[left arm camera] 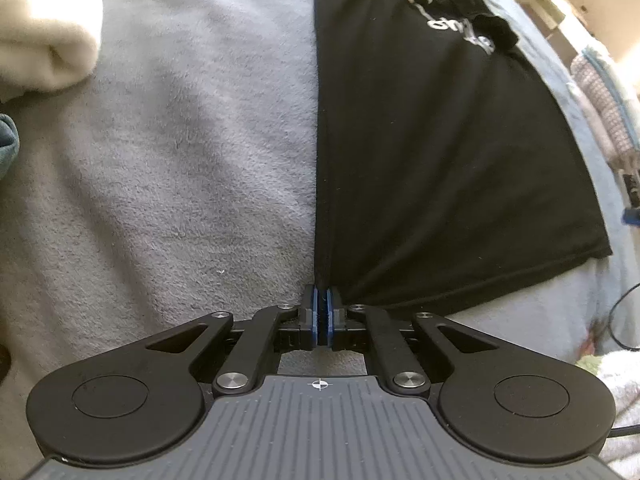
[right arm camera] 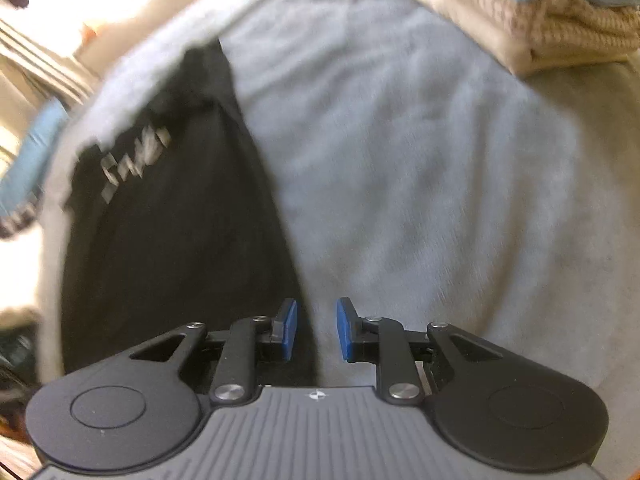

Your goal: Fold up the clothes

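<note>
A black shirt [left arm camera: 432, 152] lies flat on a soft grey blanket [left arm camera: 168, 168]. The shirt has white letters [left arm camera: 452, 20] on it, near its far end. The letters are too blurry to read.

The left tongs [left arm camera: 322, 300] are pressed together. They pinch the near corner of the shirt, where its long straight edge meets the bottom hem. From there the shirt runs away from the tongs, towards the far edge of the blanket. Folds in the cloth fan out from the pinched corner.

The right tongs [right arm camera: 316, 328] are apart, and nothing is between their blue pads [right arm camera: 289, 330]. They hang over the other long edge of the shirt [right arm camera: 168, 240]. That edge runs right under the gap. The shirt is on one side of it and bare blanket [right arm camera: 420, 184] on the other. This view is blurry.

A cream towel [left arm camera: 44, 48] sits rolled up on the blanket, well apart from the shirt. A pile of folded cloth [right arm camera: 540, 16], tan and cream with a blue stripe, sits at the far edge of the blanket.
</note>
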Demonstrator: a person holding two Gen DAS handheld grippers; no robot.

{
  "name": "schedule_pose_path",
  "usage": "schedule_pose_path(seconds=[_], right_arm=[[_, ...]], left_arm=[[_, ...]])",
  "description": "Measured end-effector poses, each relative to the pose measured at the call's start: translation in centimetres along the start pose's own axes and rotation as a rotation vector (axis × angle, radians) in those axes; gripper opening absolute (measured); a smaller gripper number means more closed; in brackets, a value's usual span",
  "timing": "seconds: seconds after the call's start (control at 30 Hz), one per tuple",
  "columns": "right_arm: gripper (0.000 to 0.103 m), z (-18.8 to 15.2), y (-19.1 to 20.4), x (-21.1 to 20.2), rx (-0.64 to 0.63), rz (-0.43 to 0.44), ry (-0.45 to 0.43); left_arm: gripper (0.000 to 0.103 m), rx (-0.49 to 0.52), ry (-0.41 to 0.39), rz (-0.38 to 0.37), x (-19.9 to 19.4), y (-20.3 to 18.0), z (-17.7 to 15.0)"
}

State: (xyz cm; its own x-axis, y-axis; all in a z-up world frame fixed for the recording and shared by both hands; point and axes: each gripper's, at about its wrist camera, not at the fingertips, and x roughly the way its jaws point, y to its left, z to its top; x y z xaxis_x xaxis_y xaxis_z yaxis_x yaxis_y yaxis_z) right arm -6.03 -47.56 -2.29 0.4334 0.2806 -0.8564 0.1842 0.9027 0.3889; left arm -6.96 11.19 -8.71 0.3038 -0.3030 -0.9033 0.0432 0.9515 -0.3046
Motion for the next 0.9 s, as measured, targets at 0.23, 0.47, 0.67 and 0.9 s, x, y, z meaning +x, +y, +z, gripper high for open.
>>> schedule_pose_path(seconds=[0.23, 0.47, 0.67, 0.9], right_arm=[[0.024, 7.3, 4.8, 5.6, -0.11, 0.04, -0.121], [0.024, 12.9, 9.9, 11.9, -0.324, 0.006, -0.153], [0.014, 13.9, 9.8, 12.9, -0.321, -0.024, -0.201], [0.0, 15.0, 8.9, 13.8, -0.265, -0.061, -0.273]], left_arm=[[0.007, -0.022, 0.012, 0.051, 0.3, -1.2, 0.3], [0.007, 0.026, -0.007, 0.134, 0.6, -2.6, -0.1], [0.007, 0.02, 0.001, 0.138, 0.8, -2.4, 0.2], [0.008, 0.024, -0.002, 0.139, 0.9, -2.5, 0.3]])
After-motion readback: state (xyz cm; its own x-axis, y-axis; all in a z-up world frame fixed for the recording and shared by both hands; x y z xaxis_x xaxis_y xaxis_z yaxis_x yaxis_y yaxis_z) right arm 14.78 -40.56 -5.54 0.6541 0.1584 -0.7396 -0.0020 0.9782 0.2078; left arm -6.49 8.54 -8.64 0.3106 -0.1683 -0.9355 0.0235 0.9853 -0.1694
